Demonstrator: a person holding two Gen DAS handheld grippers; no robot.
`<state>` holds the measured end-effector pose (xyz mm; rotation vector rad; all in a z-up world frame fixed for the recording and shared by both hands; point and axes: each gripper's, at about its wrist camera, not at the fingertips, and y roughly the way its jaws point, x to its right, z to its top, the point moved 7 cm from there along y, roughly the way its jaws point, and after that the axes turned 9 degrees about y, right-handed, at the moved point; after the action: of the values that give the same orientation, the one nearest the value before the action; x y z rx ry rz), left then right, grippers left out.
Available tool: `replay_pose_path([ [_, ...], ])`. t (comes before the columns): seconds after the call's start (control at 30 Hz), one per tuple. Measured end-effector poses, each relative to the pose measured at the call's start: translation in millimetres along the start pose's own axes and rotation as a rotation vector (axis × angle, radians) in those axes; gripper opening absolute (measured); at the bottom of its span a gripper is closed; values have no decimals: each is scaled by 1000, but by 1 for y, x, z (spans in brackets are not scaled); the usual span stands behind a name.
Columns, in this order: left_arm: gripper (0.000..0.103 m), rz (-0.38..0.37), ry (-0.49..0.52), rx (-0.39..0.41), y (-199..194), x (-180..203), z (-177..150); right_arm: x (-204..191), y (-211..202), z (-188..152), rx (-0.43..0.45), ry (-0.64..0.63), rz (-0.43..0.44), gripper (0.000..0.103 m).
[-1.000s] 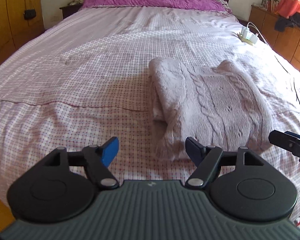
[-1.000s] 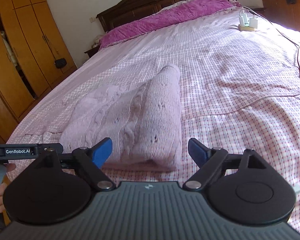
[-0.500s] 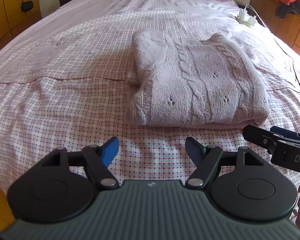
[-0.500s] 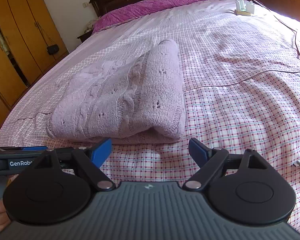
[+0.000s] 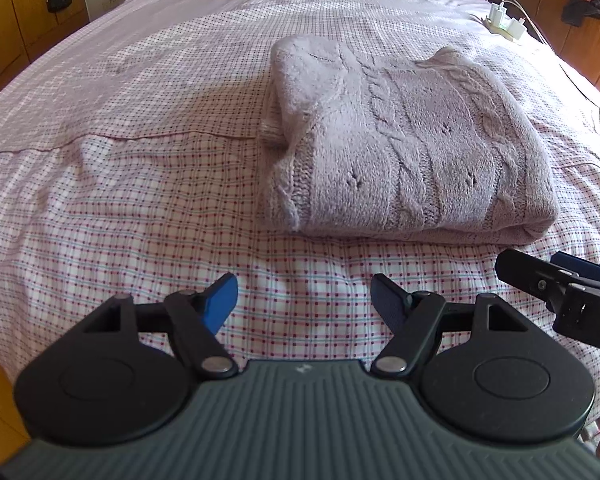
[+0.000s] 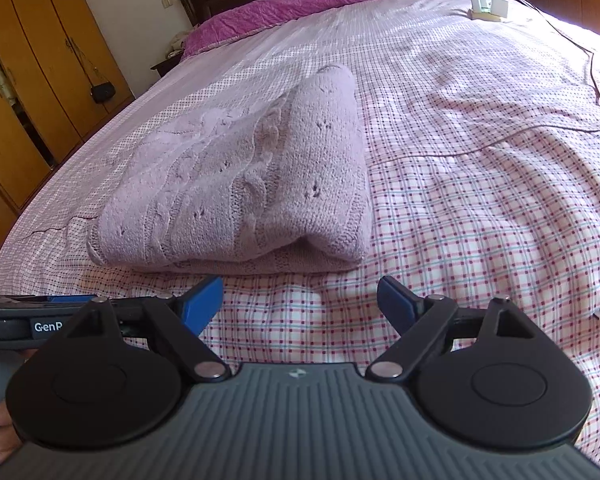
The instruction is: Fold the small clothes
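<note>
Lilac cable-knit sweater, folded, on the checked bedsheet: soft, floppy, I judge; I'd grip its ribbed hem. My left gripper and right gripper: both spread, empty.

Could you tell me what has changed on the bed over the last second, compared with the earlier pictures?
Both grippers drew back toward the foot of the bed: the left gripper and right gripper, a second ago over the near edge of the folded sweater, now hover over bare checked sheet short of it. Nothing was gripped or released. The sweater stays folded in place, and both jaws remain open and empty.
</note>
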<state>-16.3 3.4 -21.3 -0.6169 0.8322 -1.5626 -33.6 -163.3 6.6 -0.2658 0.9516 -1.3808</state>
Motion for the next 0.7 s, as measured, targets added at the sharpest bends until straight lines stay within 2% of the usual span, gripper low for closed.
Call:
replay_pose_path([
  [0.7,75,10,16,7,-2,4,-2,1,3,-3,-19,13,-6,89],
])
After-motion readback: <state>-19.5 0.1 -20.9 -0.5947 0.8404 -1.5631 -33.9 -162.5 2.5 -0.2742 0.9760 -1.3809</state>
